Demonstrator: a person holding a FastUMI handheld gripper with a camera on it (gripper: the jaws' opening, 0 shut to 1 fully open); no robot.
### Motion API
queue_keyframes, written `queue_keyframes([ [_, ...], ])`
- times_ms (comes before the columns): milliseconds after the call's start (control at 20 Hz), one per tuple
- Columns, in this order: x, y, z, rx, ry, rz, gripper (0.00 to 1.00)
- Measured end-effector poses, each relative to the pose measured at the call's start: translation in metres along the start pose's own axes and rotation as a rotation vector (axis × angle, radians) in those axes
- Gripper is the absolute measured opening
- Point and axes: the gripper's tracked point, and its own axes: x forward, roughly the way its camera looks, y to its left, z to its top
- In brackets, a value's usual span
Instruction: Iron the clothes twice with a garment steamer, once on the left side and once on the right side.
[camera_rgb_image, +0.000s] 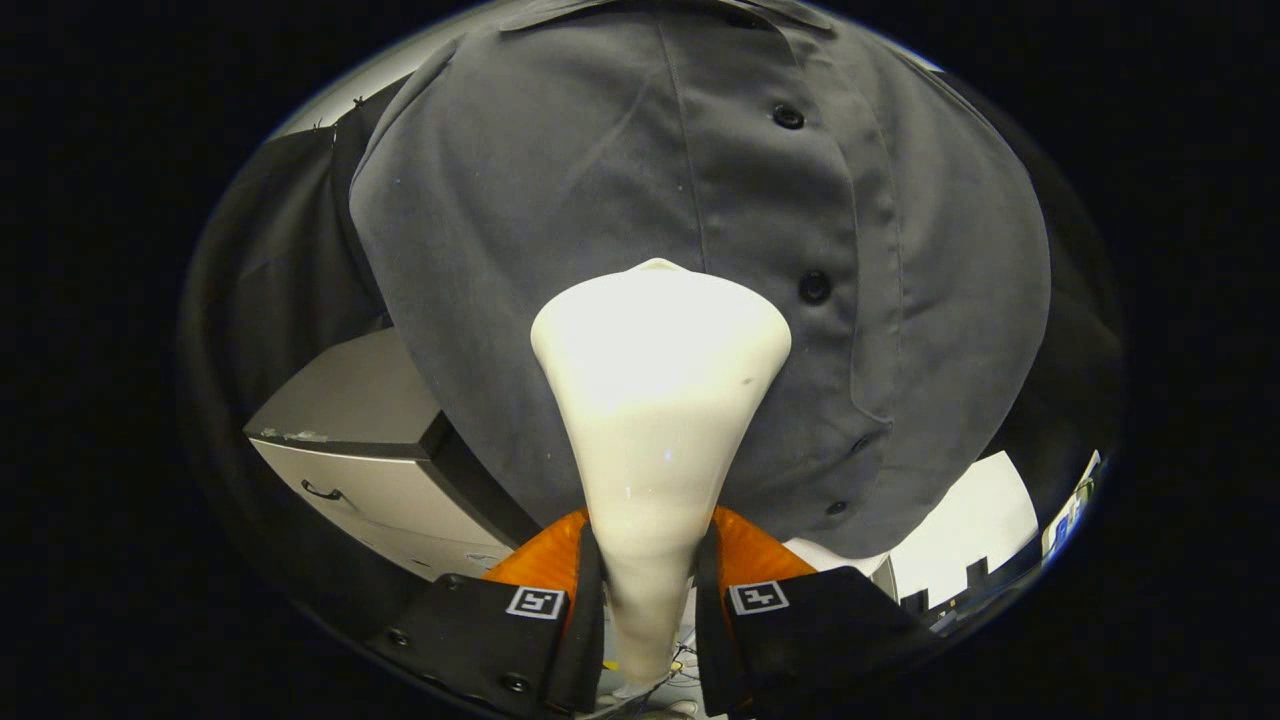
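We face a hanging grey shirt (620, 200), soft and loose, likely to sway under pressure. Beyond our fingers the white steamer (655, 400) meets it just left of the button strip. It looks light, smooth and rigid; our gripper (650, 590) clamps its narrow neck. A grey cabinet (370, 450) crowds the lower left; rightward seems freer.

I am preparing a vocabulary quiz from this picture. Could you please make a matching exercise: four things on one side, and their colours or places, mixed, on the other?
Things:
1. steamer
2. shirt
3. cabinet
4. finger pads

Descriptions:
a. orange, on both sides of the handle
b. dark grey, buttoned, hanging
c. white, held between the jaws of the gripper
d. light grey, beside the shirt's lower edge

Pairs: 1-c, 2-b, 3-d, 4-a
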Motion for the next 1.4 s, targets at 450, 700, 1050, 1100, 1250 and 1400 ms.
queue_keyframes([
  [450, 0.021, 0.000, -0.065, 0.009, 0.109, 0.002, 0.46],
  [700, 0.029, -0.004, -0.095, 0.014, 0.161, -0.006, 0.46],
  [1050, 0.028, -0.012, -0.113, 0.037, 0.195, -0.031, 0.46],
  [1100, 0.024, -0.014, -0.112, 0.044, 0.191, -0.046, 0.46],
  [1250, 0.010, -0.015, -0.099, 0.064, 0.167, -0.052, 0.46],
  [1400, -0.009, -0.016, -0.078, 0.065, 0.134, -0.053, 0.46],
])
